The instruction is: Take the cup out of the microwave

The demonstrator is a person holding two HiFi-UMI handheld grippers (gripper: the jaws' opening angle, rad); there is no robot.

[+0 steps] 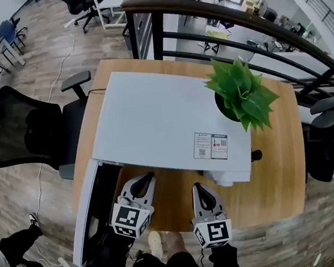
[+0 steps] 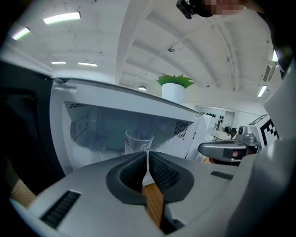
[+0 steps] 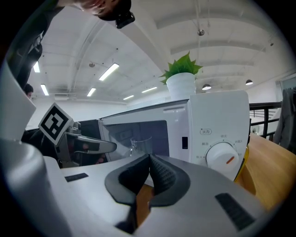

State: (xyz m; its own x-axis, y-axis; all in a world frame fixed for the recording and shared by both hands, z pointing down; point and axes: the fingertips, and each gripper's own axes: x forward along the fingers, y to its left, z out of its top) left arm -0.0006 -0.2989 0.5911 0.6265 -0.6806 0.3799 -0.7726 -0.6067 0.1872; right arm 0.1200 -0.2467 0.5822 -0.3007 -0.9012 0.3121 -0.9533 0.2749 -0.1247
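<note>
A clear glass cup stands inside the open white microwave; it also shows in the right gripper view as the cup in the cavity. My left gripper is shut with nothing in it and points at the cavity, short of the cup. My right gripper is also shut and empty, in front of the microwave near its control dial. In the head view the left gripper and right gripper hover side by side before the microwave's front; the cup is hidden there.
The microwave door hangs open to the left over the wooden table. A potted green plant stands on the microwave's top right. A black office chair sits left of the table, a railing behind.
</note>
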